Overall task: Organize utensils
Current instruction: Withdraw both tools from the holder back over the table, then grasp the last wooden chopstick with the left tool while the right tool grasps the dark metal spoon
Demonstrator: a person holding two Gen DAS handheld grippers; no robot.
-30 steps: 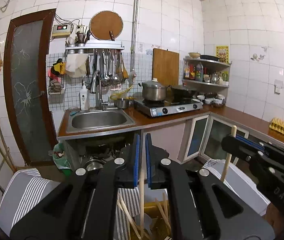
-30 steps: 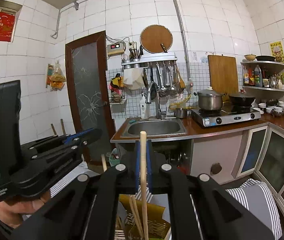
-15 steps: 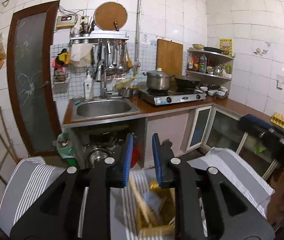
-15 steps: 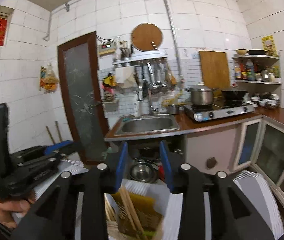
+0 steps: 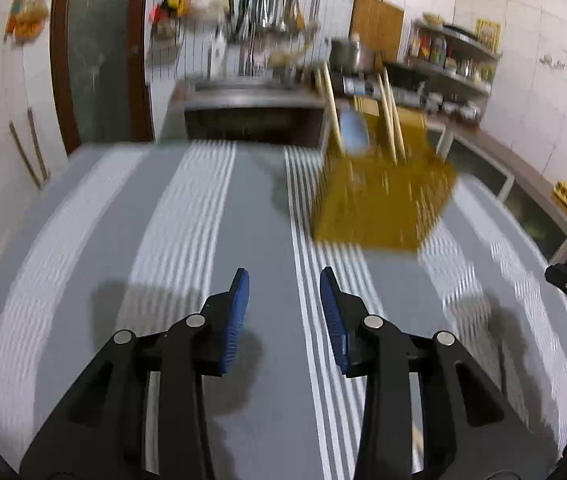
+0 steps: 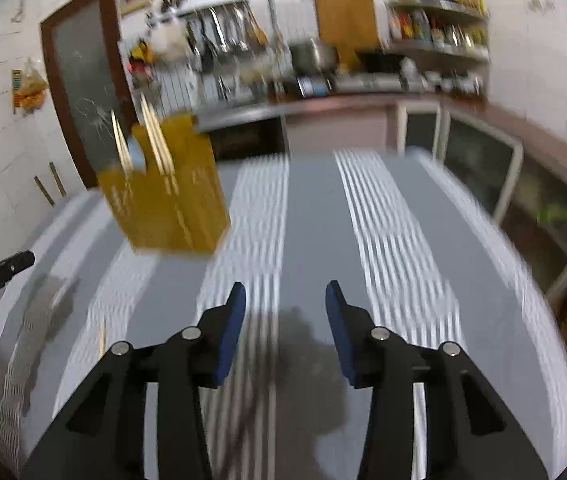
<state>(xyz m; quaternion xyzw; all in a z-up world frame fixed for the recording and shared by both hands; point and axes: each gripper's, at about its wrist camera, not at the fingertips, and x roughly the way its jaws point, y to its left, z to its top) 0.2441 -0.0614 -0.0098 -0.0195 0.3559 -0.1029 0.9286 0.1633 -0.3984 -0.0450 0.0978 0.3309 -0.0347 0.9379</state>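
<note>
Wooden sticks (image 5: 333,108), three counted, stand in one yellow holder (image 5: 383,196); each hand-held gripper, left (image 5: 283,312) and right (image 6: 285,320), gapes empty.

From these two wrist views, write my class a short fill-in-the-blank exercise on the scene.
1. Both the left gripper and the right gripper have their jaws ____.
2. The utensil holder is ____ in colour.
3. Wooden chopsticks stand in the ____.
4. The tablecloth is grey with white ____.

Missing words: open; yellow; holder; stripes
</note>
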